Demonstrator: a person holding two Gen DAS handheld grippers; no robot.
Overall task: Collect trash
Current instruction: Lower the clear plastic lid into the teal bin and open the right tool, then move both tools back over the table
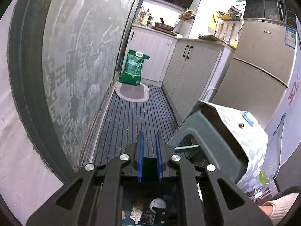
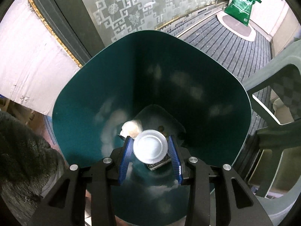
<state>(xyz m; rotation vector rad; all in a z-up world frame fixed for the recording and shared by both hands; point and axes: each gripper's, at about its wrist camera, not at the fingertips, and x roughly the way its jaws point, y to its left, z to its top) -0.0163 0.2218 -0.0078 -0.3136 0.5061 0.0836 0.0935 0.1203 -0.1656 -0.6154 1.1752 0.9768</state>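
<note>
A dark green trash bin [image 2: 79,94] fills the right wrist view from above. At its bottom lie a crumpled tissue [image 2: 131,128], a printed packet [image 2: 157,165] and some small brown bits [image 2: 161,129]. My right gripper [image 2: 149,138] points down into the bin. A white paper cup [image 2: 150,146], bottom side up, sits between its blue pads [image 2: 125,156] with a thin gap on each side, so the gripper is open. My left gripper [image 1: 150,138] is nearly closed, shut on the bin's rim [image 1: 149,164]. Below it the cup [image 1: 158,203], tissue [image 1: 136,213] and packet [image 1: 148,216] show inside the bin.
A grey-green plastic stool [image 1: 197,130] stands right beside the bin, seen also as the stool [image 2: 278,86]. A frosted patterned sliding door [image 1: 79,56] runs along the left. Striped floor mat [image 1: 135,116], green bag [image 1: 132,67], cabinets [image 1: 191,71] and fridge [image 1: 263,56] lie ahead. A sleeve [image 1: 280,205] shows low right.
</note>
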